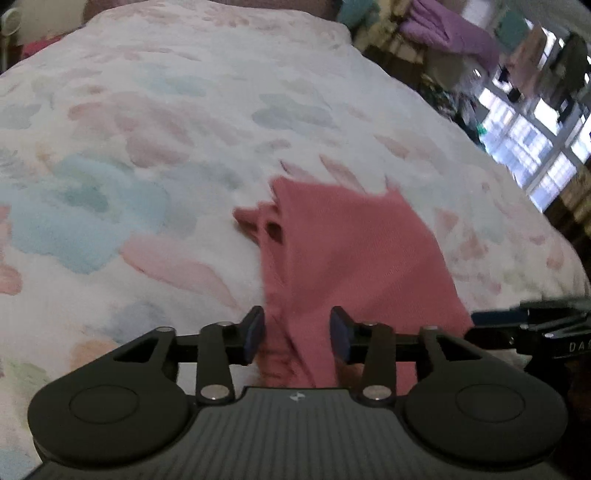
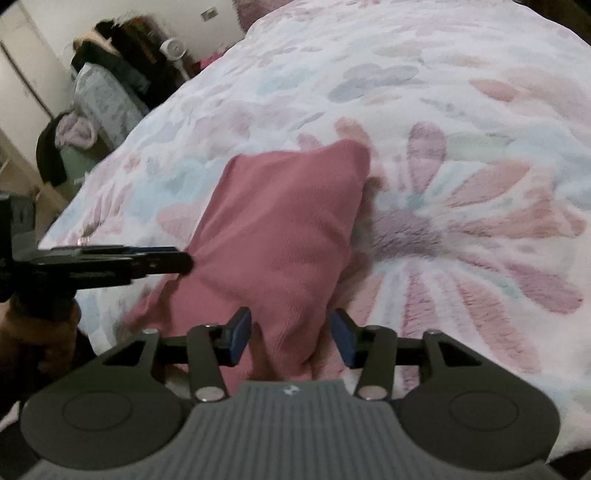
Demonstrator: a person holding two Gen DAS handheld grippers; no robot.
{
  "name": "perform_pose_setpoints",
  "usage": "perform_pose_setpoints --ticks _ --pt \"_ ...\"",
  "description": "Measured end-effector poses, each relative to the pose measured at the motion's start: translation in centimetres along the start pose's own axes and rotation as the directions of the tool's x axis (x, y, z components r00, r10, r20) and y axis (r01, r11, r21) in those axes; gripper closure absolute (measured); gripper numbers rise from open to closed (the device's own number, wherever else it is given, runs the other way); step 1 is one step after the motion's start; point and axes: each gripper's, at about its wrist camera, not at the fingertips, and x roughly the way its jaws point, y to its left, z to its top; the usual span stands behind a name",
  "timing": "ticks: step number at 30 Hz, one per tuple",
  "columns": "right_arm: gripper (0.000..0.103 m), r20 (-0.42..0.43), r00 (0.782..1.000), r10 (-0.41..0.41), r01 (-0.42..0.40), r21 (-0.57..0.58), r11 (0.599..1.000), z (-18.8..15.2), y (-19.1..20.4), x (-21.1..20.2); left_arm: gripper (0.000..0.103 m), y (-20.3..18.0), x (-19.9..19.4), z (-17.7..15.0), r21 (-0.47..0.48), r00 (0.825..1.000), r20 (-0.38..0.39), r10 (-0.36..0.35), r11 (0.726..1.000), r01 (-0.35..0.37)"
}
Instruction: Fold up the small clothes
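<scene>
pink cloth between two sets of tongs on a flowered bedspread

floral bedspread (image 1: 155, 155) fills most of the left wrist view, white with pale pink and blue petals, and behind it the room is cluttered: a purple blanket (image 1: 454, 33) heaped at the far right and bright windows (image 1: 532, 144) down the right edge. a small pink garment (image 1: 354, 251) lies on the bedspread straight ahead, bunched and partly doubled over, with a little hole showing near its far left corner. its near end runs down between the fingers of the left gripper (image 1: 297, 338). the blue pads stand apart with the cloth passing between them, so these tongs look released rather than clenched; whether either pad touches the cloth i cannot tell. at the right edge, low down, the right gripper (image 1: 532, 325) pokes in sideways, just beside the garment's near right corner.

from the right wrist view, the same bedspread (image 2: 461, 92) shows a large pink and mauve flower at the right. dark clothes (image 2: 118, 62) are piled at the far left, with a small white fan (image 2: 171, 48) beside them. the pink garment (image 2: 280, 229) lies ahead as a smooth folded slab, its far corner pointing up and right. the right gripper (image 2: 291, 338) has its pads spread wide on either side of the near end, released. the left gripper (image 2: 162, 260) comes in from the left, its tip at the garment's left edge; seen side-on, its grip is unclear here.
</scene>
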Motion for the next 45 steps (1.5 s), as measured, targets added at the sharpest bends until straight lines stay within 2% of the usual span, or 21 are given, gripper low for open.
perform_pose_setpoints --ticks 3,5,9,12,14,16,19,24,28,29,33,34,36,39,43,45 --pt "0.052 0.011 1.0 0.012 -0.013 0.059 0.998 0.9 -1.4 -0.3 0.037 1.6 0.3 1.6 -0.1 0.997 -0.009 -0.076 0.992 0.074" --pt "0.047 0.016 1.0 0.026 -0.028 0.107 0.994 1.6 -2.5 -0.3 0.035 2.9 0.4 1.7 -0.167 0.991 -0.015 -0.13 0.978 0.126" --pt "0.043 0.001 0.996 0.094 -0.093 0.173 0.981 2.8 -3.7 0.5 0.029 3.6 1.7 2.7 -0.205 0.981 -0.037 -0.193 0.962 0.181" --pt "0.043 -0.016 0.992 0.127 -0.121 0.204 0.971 3.4 -4.4 1.7 0.028 3.8 3.5 2.8 -0.209 0.977 -0.088 -0.196 0.962 0.174" --pt "0.043 -0.023 0.988 0.151 -0.141 0.232 0.962 3.7 -5.1 2.6 0.028 4.2 4.9 2.6 -0.246 0.969 -0.141 -0.204 0.955 0.165" --pt "0.042 -0.028 0.982 0.188 -0.173 0.274 0.946 3.9 -5.8 3.4 0.028 4.6 5.9 2.3 -0.274 0.955 -0.167 -0.246 0.942 0.195" --pt "0.042 -0.038 0.965 0.259 -0.233 0.325 0.917 3.8 -6.7 4.9 0.027 4.8 7.1 1.9 -0.291 0.945 -0.176 -0.277 0.932 0.219" --pt "0.041 -0.047 0.933 0.357 -0.311 0.396 0.864 3.6 -7.9 7.5 0.027 5.9 8.6 1.0 -0.352 0.921 -0.15 -0.359 0.89 0.289" --pt "0.041 -0.034 0.904 0.425 -0.364 0.459 0.81 3.4 -8.7 9.9 0.027 5.3 9.1 1.0 -0.303 0.922 -0.18 -0.342 0.911 0.279" --pt "0.041 -0.031 0.9 0.434 -0.372 0.465 0.804 3.4 -8.7 10.4 0.024 5.0 9.2 1.1 -0.291 0.923 -0.186 -0.337 0.916 0.276" --pt "0.041 -0.025 0.887 0.462 -0.396 0.475 0.786 3.2 -8.5 11.8 0.024 4.1 9.5 1.2 -0.25 0.924 -0.201 -0.325 0.929 0.272" --pt "0.042 -0.026 0.885 0.464 -0.397 0.476 0.785 3.2 -8.3 12.2 0.025 3.9 9.5 1.2 -0.238 0.925 -0.201 -0.324 0.932 0.275" --pt "0.049 -0.033 0.887 0.461 -0.395 0.462 0.794 3.3 -7.8 12.6 0.043 3.6 9.2 1.2 -0.216 0.927 -0.204 -0.314 0.938 0.27" --pt "0.058 -0.035 0.886 0.463 -0.398 0.453 0.797 3.4 -7.5 12.6 0.058 3.8 8.8 1.2 -0.222 0.923 -0.199 -0.329 0.932 0.285" --pt "0.062 -0.028 0.885 0.464 -0.404 0.448 0.797 3.3 -7.5 11.9 0.063 3.8 8.4 1.5 -0.207 0.921 -0.198 -0.336 0.933 0.295" --pt "0.063 -0.025 0.886 0.463 -0.405 0.447 0.798 3.3 -7.5 11.6 0.069 3.6 8.0 1.6 -0.197 0.922 -0.193 -0.336 0.934 0.3"
